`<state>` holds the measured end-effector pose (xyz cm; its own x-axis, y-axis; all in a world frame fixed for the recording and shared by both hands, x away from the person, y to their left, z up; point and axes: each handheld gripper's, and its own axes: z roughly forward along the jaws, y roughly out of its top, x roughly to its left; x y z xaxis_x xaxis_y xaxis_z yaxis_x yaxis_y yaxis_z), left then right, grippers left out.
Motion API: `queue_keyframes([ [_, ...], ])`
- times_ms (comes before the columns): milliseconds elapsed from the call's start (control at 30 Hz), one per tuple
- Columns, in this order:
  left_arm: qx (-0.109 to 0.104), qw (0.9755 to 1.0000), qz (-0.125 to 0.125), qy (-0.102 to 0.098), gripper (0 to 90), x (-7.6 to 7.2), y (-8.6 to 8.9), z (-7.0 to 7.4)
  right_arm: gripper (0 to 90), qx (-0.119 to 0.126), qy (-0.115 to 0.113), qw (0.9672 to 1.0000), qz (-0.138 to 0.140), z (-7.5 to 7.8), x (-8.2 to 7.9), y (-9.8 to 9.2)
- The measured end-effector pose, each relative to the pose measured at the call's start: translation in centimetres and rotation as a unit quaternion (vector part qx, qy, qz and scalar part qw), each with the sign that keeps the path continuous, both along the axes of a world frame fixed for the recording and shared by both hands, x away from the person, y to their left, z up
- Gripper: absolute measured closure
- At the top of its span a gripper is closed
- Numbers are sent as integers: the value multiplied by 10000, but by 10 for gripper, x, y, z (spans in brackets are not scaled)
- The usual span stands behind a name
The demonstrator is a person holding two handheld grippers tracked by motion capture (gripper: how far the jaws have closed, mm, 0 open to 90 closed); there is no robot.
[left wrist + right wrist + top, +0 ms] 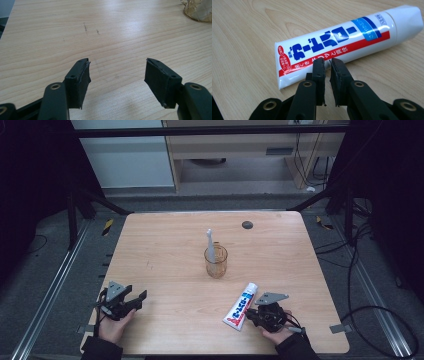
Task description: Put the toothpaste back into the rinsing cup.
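At five o'clock on the worktop (165, 235), toothpaste tube (241, 306) lies flat. My right claw (327, 62), jaws nearly together on nothing, noses its side, likely nudging. Left claw (117, 68) spread empty at seven. Toothbrush (211, 245) upright in amber cup (215, 262), centre.

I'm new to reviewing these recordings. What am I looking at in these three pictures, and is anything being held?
No robot here: a person at a wooden table holds a two-jaw hand tool in each hand. The high view looks down from above; the other two come from cameras riding on each tool, looking along its black jaws.

The left tool rests near the table's front left corner, jaws wide apart over bare wood, holding nothing. The right tool has its jaws shut, tips right beside a toothpaste tube lying flat; it does not grip the tube.

Mid-table stands an amber glass cup with a white toothbrush upright in it. Nothing is held.
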<state>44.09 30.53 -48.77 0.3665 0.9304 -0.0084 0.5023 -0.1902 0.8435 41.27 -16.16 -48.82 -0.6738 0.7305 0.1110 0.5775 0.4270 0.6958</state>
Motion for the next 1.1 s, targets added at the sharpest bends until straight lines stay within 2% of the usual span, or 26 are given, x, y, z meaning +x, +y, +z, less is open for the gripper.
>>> queue_keyframes([
  [300,-24,10000,31,76,340,2,-1,-2,820,-29,-97,9999,52,1,8,11],
  [600,37,10000,43,75,328,3,-1,-2,819,-55,-130,9999,78,1,16,21],
  [800,60,9999,28,81,326,3,-1,-2,815,16,-145,9998,99,4,20,25],
  [867,55,9999,33,82,327,3,-1,-2,811,67,-193,9998,33,8,22,21],
  [1000,62,10000,48,47,321,3,-1,-2,812,224,-359,9987,-292,20,33,10],
  [1100,81,10000,52,22,320,3,-1,-1,812,218,-499,9972,-506,24,45,3],
])
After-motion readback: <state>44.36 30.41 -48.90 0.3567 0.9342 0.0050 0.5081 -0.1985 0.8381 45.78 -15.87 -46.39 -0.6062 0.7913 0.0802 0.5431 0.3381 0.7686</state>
